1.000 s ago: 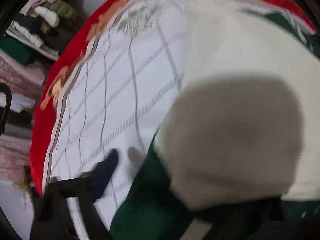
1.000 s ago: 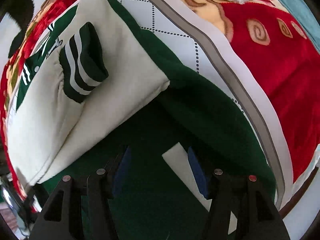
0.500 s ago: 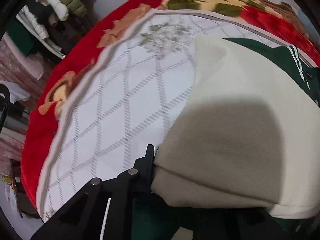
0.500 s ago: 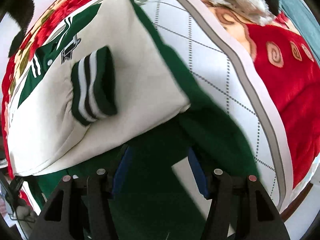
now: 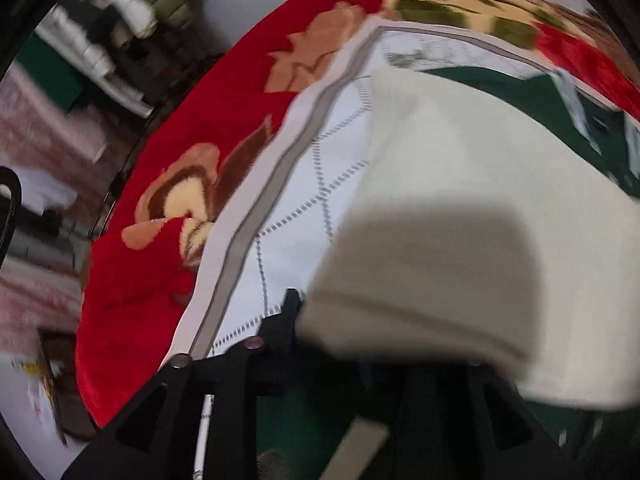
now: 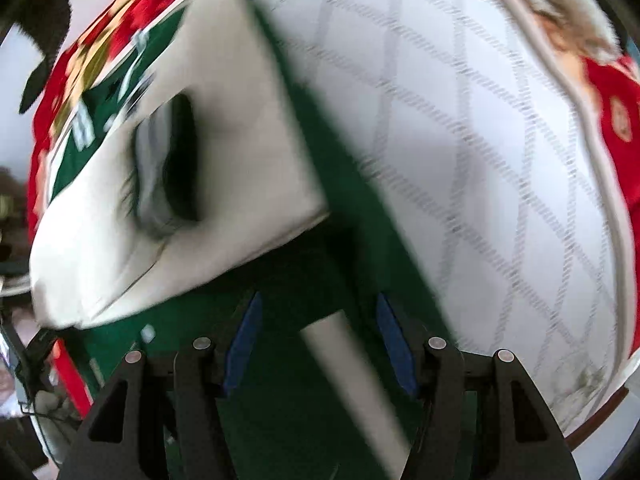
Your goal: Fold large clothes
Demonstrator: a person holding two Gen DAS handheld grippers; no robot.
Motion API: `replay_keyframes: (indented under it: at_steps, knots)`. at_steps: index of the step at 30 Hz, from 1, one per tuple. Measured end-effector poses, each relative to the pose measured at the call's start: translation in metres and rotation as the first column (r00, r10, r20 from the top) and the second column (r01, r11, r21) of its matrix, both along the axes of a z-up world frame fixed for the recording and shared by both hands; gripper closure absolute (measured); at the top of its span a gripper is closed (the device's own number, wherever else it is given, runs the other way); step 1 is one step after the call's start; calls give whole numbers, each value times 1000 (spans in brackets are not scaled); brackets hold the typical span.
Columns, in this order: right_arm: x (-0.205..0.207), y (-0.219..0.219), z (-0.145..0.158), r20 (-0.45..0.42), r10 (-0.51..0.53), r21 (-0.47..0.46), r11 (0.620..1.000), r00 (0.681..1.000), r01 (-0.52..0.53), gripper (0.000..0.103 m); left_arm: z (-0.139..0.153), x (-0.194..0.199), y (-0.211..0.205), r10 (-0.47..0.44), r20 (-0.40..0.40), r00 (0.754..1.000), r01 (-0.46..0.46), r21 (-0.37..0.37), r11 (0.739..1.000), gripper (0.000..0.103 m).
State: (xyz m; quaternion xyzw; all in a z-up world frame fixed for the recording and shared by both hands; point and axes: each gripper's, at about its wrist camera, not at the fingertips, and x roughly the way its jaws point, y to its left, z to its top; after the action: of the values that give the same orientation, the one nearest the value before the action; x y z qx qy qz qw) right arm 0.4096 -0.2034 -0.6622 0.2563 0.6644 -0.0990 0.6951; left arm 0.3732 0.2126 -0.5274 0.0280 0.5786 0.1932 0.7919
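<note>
A green and cream varsity jacket (image 6: 208, 152) lies on the bed, cream sleeves folded over its green body. In the right wrist view my right gripper (image 6: 318, 336) has its blue pads either side of the green hem (image 6: 288, 400) with a cream stripe, holding it. A striped cuff (image 6: 168, 168) lies on the cream sleeve. In the left wrist view my left gripper (image 5: 360, 344) is mostly hidden under the cream sleeve (image 5: 460, 240); it seems shut on the jacket's green edge (image 5: 304, 420).
The bed has a white diamond-pattern sheet (image 6: 480, 160) (image 5: 304, 208) over a red flowered blanket (image 5: 168, 240) (image 6: 616, 112). Shelves of folded clothes (image 5: 100, 40) stand beyond the bed at the left.
Both grippers have lifted and carried the jacket's lower edge forward over the bed. The left fingers closed on the fabric and the views are now motion-blurred.
</note>
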Motion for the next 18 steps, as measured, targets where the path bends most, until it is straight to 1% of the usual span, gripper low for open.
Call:
replay_keyframes:
  at_steps: [1,2,3,4,6,8,11,12,13,14,15,16,17,18]
  knots:
    - [2,19,3,0,36,3,999,999,-36,36,3,-7,-4,-23,-6,1000,23,-5,1000,45]
    - [1,32,5,-1,62,11,998,998,-62,35,5,-18,-10,-51,-21,998,50,-8,999,27]
    - [0,48,5,2,86,68,994,996,-85,35,8,-25,-13,-69,-32,997,68,-12,998,8]
    - [0,61,5,-7,97,104,990,995,-96,35,9,-34,-17,-84,-42,996,84,-11,996,8]
    - [-3,88,10,-19,118,110,987,993,-115,35,8,-55,-27,-116,-77,990,116,-3,993,8]
    - [-7,114,9,-16,157,152,977,988,-152,35,1,-79,-42,-140,-124,982,141,-2,990,8]
    - [0,145,-17,-74,214,201,960,974,-196,35,-20,-108,-55,-165,-188,968,168,-2,986,8]
    - [-1,164,-34,-109,259,207,950,960,-233,35,-32,-119,-59,-168,-219,961,172,-2,985,8]
    - [-3,179,-49,-130,297,213,940,946,-266,32,-40,-127,-61,-163,-235,958,169,4,986,8]
    - [-4,195,-59,-131,342,199,929,931,-313,27,-48,-135,-61,-151,-246,957,159,12,987,7]
    - [-4,208,-61,-118,370,150,924,922,-351,27,-50,-139,-60,-142,-242,960,149,10,989,7]
    - [-5,215,-60,-123,373,117,926,920,-360,34,-51,-143,-58,-133,-224,965,138,7,990,7]
    - [-7,223,-57,-123,375,76,927,919,-368,71,-51,-145,-57,-128,-217,968,132,5,991,7]
    - [-7,228,-54,-118,376,43,927,919,-374,91,-51,-145,-56,-123,-216,969,127,2,992,7]
